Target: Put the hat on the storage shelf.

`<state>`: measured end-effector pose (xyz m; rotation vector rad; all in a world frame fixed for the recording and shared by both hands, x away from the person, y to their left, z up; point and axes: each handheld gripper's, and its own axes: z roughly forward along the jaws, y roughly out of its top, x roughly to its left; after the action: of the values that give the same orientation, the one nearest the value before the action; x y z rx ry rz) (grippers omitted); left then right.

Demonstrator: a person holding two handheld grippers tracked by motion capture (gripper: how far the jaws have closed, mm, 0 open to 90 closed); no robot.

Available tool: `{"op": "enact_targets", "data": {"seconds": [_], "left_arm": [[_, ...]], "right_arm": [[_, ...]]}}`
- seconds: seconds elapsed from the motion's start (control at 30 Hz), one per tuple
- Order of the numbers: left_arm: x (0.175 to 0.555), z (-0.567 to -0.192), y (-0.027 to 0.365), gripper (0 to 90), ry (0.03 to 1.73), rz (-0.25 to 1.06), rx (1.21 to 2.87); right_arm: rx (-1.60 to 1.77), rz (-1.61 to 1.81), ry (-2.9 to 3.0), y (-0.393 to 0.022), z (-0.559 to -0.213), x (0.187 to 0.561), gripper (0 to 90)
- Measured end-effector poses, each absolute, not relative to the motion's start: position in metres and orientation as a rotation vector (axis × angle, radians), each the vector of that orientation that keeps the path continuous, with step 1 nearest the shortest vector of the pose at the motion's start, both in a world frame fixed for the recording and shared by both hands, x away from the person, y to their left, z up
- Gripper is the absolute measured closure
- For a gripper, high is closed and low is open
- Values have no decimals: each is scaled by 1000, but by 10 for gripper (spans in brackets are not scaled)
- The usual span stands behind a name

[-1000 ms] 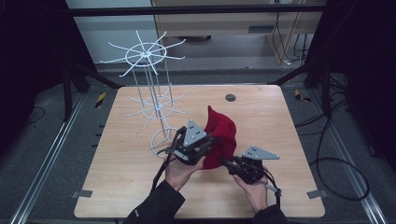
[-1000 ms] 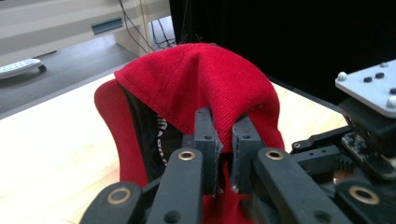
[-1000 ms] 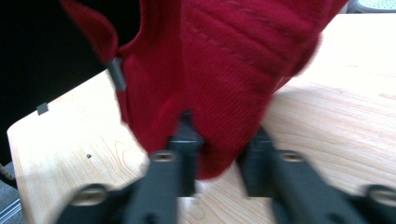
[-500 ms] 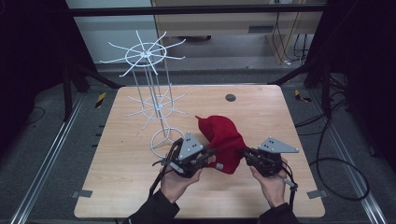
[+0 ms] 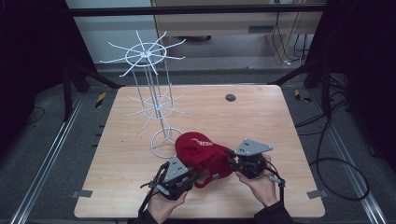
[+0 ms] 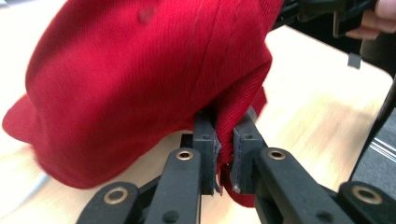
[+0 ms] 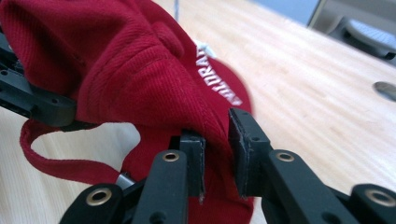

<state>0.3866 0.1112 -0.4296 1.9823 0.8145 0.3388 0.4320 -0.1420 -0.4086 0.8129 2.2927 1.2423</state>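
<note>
red cap point(image 5: 201, 151), both grippers point(image 5: 215, 173) clamping edges

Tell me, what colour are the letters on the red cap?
White. The letters stitched on the red cap show best in the right gripper view.

Wire rack point(image 5: 154, 100) stands far left on table point(image 5: 261, 116), its base ring point(image 5: 164, 142) just beside the red cap point(image 5: 203, 151); wire arms spread wide at two levels and block passage over the far-left part. Cap sits near centre between left gripper point(image 5: 198, 176) and right gripper point(image 5: 229, 161), both clamped on its edge, so the near middle is crowded. Small dark disc point(image 5: 230, 97) far centre, flat, barely an obstacle. Right half and far right of table open. Near-left corner open too. Dark frame posts flank both table sides.
</note>
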Motion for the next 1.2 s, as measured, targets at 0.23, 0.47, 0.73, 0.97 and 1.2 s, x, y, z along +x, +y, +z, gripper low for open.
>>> {"op": "enact_targets", "data": {"seconds": [0.23,0.47,0.73,0.97,1.2], "left_arm": [[387,-460,109,808,823,297,2056],[383,-471,114,811,824,290,2098],[384,-472,126,814,844,311,2106],[386,-477,133,815,872,324,2135],[388,-478,133,815,873,322,2133]], "right_arm": [[777,1121,2378,-131,-429,432,760],[776,1147,2437,-133,-441,427,684],[754,1307,2463,-145,-433,417,569],[844,1347,2329,-159,-420,430,538],[962,1220,2354,-142,-449,474,542]]}}
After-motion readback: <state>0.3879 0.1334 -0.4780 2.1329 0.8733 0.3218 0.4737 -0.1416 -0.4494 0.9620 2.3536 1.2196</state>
